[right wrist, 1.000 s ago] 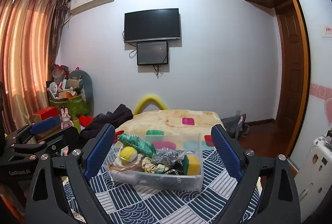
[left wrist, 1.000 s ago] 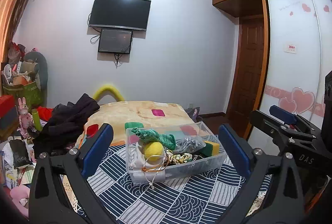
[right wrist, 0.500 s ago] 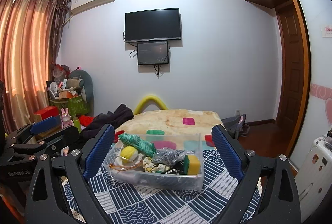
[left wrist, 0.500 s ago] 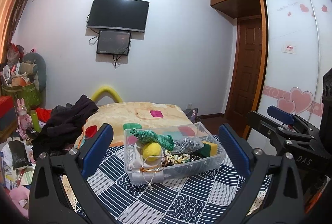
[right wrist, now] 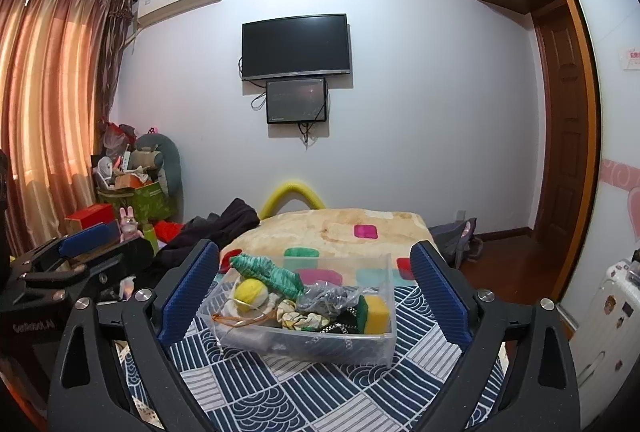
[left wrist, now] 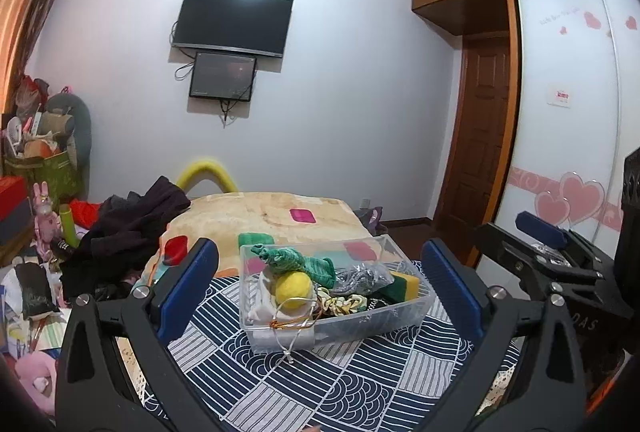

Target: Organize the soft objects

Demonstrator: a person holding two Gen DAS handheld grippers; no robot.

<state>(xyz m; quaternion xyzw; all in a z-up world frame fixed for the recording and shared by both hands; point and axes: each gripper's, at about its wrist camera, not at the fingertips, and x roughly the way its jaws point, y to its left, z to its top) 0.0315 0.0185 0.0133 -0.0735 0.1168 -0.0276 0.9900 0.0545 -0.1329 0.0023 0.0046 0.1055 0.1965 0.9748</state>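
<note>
Both grippers, left [left wrist: 320,288] and right [right wrist: 316,296], hang spread wide and empty as I face the clear bin [right wrist: 320,346] holding a yellow ball [left wrist: 294,290] and sponge [right wrist: 376,314].

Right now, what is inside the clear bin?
The clear bin holds a green knit piece, yellow ball, sponge, scrunchie and grey mesh; anything beneath is covered.

The room is evenly, softly lit. Warm daylight glows through the orange-pink pleated curtains [right wrist: 48,120], far left of the fingers. Shadows are faint. Both views are sharp at centre, with walls bowing and corners blackened.
</note>
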